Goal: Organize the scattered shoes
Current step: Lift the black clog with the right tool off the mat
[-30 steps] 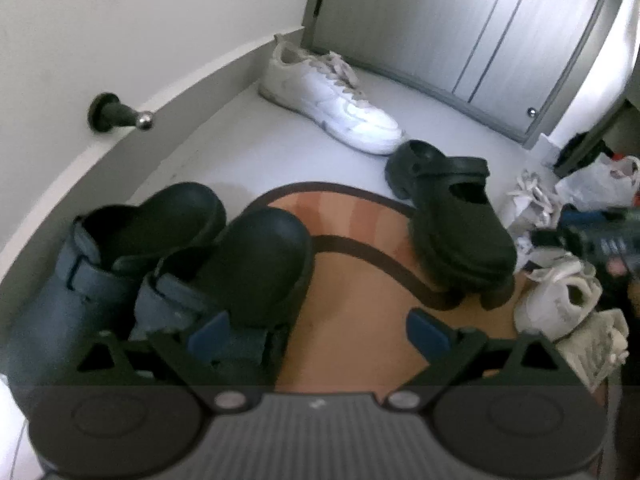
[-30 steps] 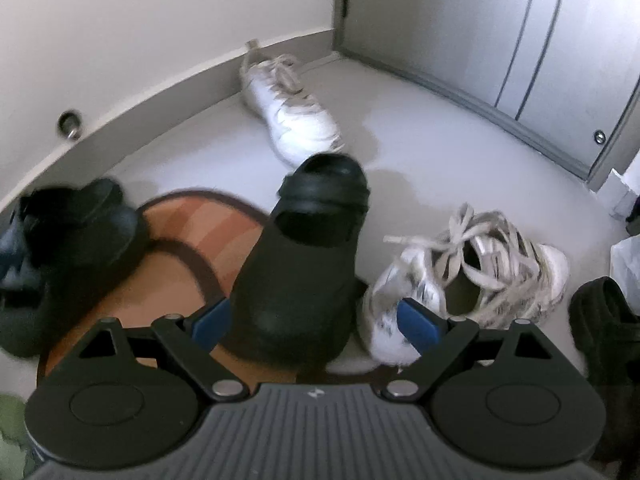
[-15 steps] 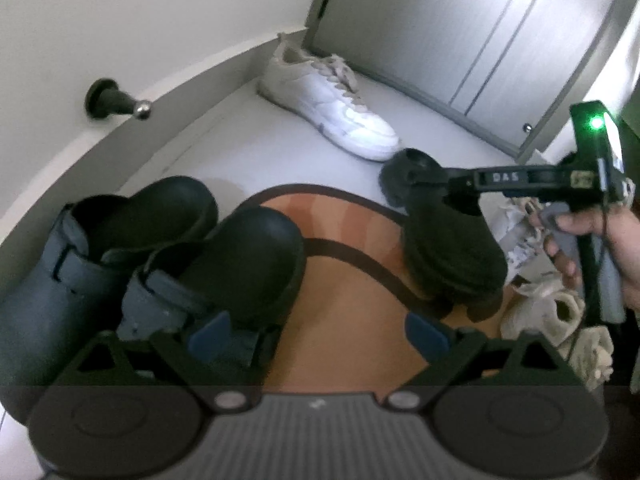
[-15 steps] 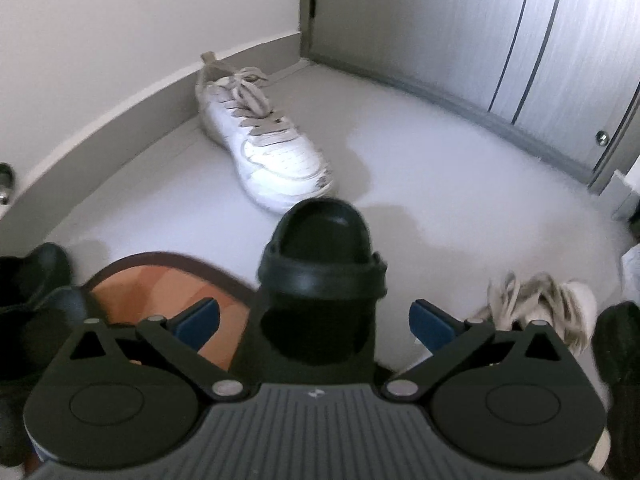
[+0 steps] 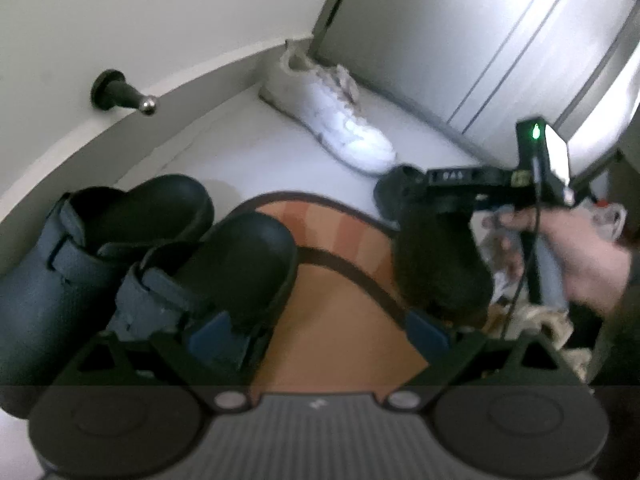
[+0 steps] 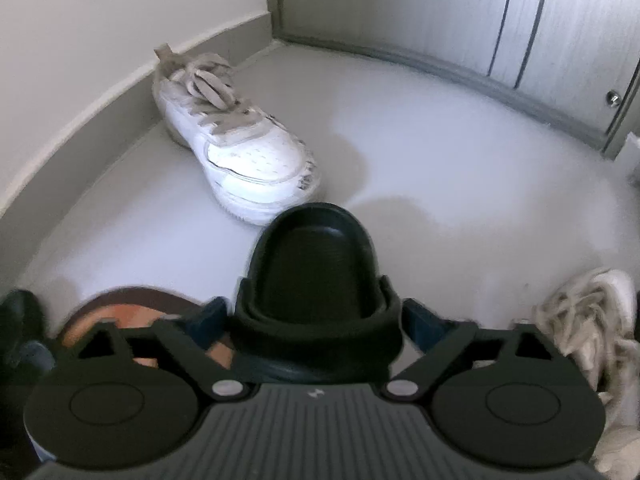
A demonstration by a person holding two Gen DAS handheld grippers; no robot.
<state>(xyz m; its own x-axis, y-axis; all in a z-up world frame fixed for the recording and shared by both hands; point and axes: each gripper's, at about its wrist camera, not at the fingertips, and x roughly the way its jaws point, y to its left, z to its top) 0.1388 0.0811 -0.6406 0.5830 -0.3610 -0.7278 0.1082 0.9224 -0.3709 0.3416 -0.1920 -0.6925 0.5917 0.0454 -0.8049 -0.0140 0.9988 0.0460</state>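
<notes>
A black clog (image 6: 316, 280) stands on the edge of the orange mat (image 5: 340, 320), heel towards the right wrist camera. My right gripper (image 6: 316, 316) straddles its heel strap; the jaws are closing, and the blue pads (image 6: 416, 316) stand close against the strap's sides. In the left wrist view a person's hand (image 5: 580, 256) holds that gripper over the same clog (image 5: 436, 264). My left gripper (image 5: 318, 330) hangs open over the mat, its left pad beside the heel of a navy clog (image 5: 224, 264). A second navy clog (image 5: 132, 216) sits beside that one.
A white sneaker (image 6: 240, 152) lies by the baseboard near the corner. Another white sneaker (image 6: 592, 320) with loose laces lies at the right. A door stopper (image 5: 120, 92) juts from the left wall. Grey closet doors (image 6: 520, 20) close off the back.
My right gripper moved forward and down until its jaws reached around the black clog's heel strap. The hand holding it came into the left wrist view. The left gripper hardly moved.
</notes>
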